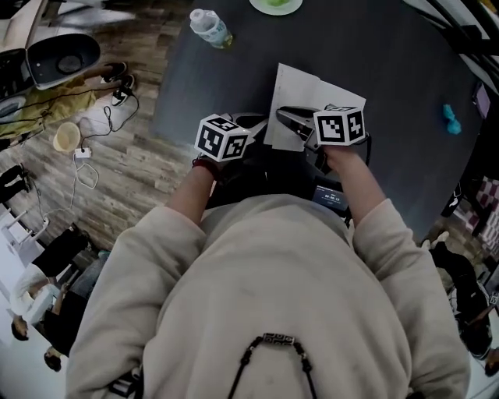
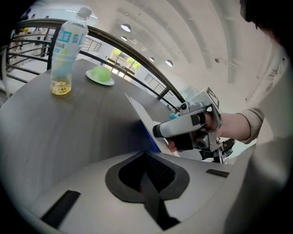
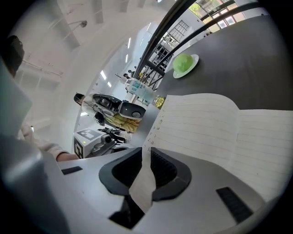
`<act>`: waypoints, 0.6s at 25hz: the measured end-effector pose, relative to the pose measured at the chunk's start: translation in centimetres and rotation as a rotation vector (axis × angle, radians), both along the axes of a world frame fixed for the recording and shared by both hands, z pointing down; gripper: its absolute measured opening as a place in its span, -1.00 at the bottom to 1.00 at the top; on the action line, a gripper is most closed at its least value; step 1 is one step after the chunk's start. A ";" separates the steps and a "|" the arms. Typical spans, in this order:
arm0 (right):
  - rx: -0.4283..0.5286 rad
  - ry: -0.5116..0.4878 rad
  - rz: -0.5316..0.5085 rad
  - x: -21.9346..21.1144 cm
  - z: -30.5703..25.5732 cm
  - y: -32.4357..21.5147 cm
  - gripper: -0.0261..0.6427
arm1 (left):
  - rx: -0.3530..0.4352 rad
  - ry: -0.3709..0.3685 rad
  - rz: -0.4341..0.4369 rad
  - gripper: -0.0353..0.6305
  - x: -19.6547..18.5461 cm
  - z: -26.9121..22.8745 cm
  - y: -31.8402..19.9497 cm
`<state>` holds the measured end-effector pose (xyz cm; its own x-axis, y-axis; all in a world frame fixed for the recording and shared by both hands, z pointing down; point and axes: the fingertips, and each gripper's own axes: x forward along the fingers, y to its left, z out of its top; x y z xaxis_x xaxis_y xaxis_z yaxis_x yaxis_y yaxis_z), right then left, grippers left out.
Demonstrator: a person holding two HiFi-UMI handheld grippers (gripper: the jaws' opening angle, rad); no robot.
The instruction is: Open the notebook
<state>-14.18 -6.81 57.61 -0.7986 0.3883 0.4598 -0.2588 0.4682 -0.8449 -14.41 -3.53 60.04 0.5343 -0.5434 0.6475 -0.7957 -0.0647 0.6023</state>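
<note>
The notebook (image 1: pixel 312 97) lies open on the dark table (image 1: pixel 390 54), white pages up. In the right gripper view its lined pages (image 3: pixel 219 128) fill the right side. My right gripper (image 1: pixel 290 118) reaches over the notebook's near edge. It (image 3: pixel 143 157) is shut on a single page (image 3: pixel 143 180), which runs up between the pads. My left gripper (image 1: pixel 248 123) sits just left of the notebook, off the paper. Its jaws (image 2: pixel 149 183) are shut with nothing in them. From there the notebook's blue cover edge (image 2: pixel 151 135) shows beside the right gripper (image 2: pixel 187 125).
A water bottle (image 1: pixel 210 28) lies at the table's far left, and a plate with a green thing (image 1: pixel 276 5) sits at the far edge. A small teal object (image 1: pixel 451 119) lies to the right. Beyond the table's left edge the wooden floor (image 1: pixel 117 187) holds cables and gear.
</note>
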 end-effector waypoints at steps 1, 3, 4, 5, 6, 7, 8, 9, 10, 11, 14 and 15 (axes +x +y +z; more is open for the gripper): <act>0.005 0.018 -0.008 -0.1 0.5 0.1 -0.72 | -0.012 0.001 -0.014 -0.89 -0.4 0.1 0.6; 0.005 0.048 -0.024 -0.2 1.2 0.8 -0.73 | -0.033 -0.002 -0.037 -0.89 -0.9 0.3 1.9; 0.002 0.058 -0.037 -0.2 1.4 1.2 -0.75 | -0.042 -0.003 -0.049 -0.89 -1.2 0.4 2.5; 0.001 0.066 -0.054 -0.3 1.6 1.6 -0.78 | -0.050 -0.002 -0.061 -0.89 -1.5 0.4 3.0; 0.002 0.076 -0.073 -0.2 1.9 1.9 -0.82 | -0.057 0.000 -0.073 -0.89 -1.7 0.5 3.4; 0.003 0.087 -0.093 -0.2 2.2 2.2 -0.85 | -0.063 0.003 -0.083 -0.89 -1.9 0.6 3.8; 0.004 0.095 -0.111 -0.1 2.4 2.6 -0.86 | -0.068 0.006 -0.091 -0.89 -2.0 0.8 4.0; 0.003 0.100 -0.126 0.0 2.6 2.9 -0.87 | -0.072 0.007 -0.096 -0.89 -2.0 0.9 4.3; 0.002 0.102 -0.138 0.1 2.7 3.1 -0.87 | -0.075 0.007 -0.099 -0.89 -2.0 1.0 4.4; 0.004 0.103 -0.147 0.1 2.8 3.3 -0.87 | -0.074 0.007 -0.102 -0.89 -2.0 1.0 4.5; 0.022 0.098 -0.152 0.2 2.5 3.2 -0.87 | -0.050 0.002 -0.104 -0.89 -2.1 0.4 4.0; 0.028 0.093 -0.143 0.1 2.1 2.9 -0.87 | -0.036 0.000 -0.103 -0.89 -2.2 -0.1 3.6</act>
